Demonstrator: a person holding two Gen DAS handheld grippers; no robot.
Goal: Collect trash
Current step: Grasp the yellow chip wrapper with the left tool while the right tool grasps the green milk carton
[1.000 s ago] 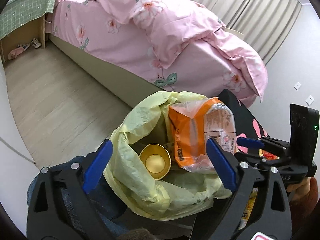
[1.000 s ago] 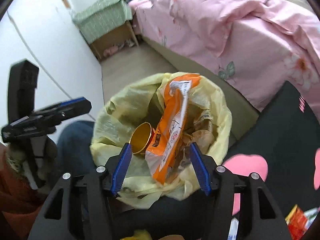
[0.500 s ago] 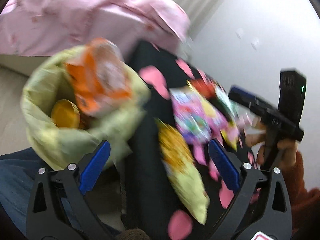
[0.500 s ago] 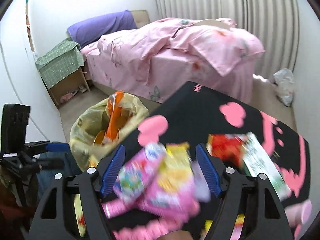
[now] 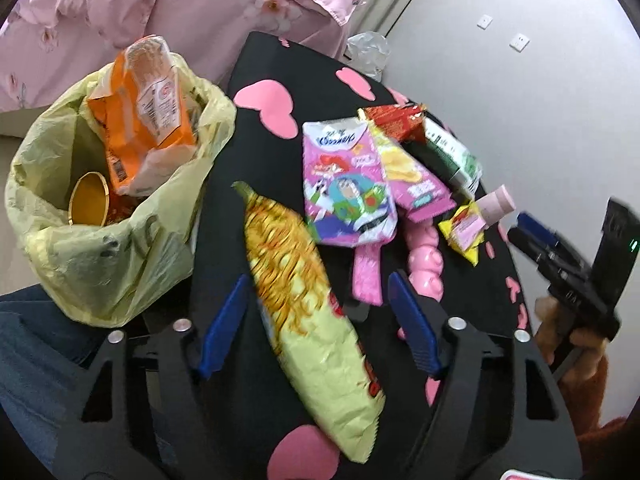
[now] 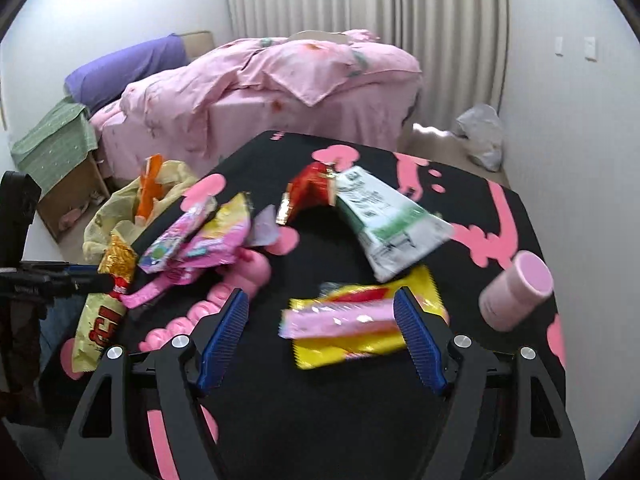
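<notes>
A yellow trash bag [image 5: 100,240] hangs at the table's left edge with an orange wrapper [image 5: 140,108] and a gold cup [image 5: 90,200] inside; it also shows in the right wrist view [image 6: 116,208]. Snack wrappers lie on the black table [image 5: 224,240]. My left gripper [image 5: 320,316] is open, with a long yellow noodle-print packet [image 5: 304,300] between its fingers. My right gripper [image 6: 324,332] is open over a yellow and pink wrapper [image 6: 352,324]. Neither holds anything.
On the table lie a pink cartoon packet [image 5: 348,184], a red wrapper [image 6: 312,192], a green-white packet [image 6: 388,224], a pink cup on its side [image 6: 516,292] and a pink toy [image 5: 424,264]. A pink bed [image 6: 272,96] stands behind.
Both grippers have swung away from the trash bag to the table. The left now straddles the noodle-print packet, the right hovers over the yellow and pink wrapper.
</notes>
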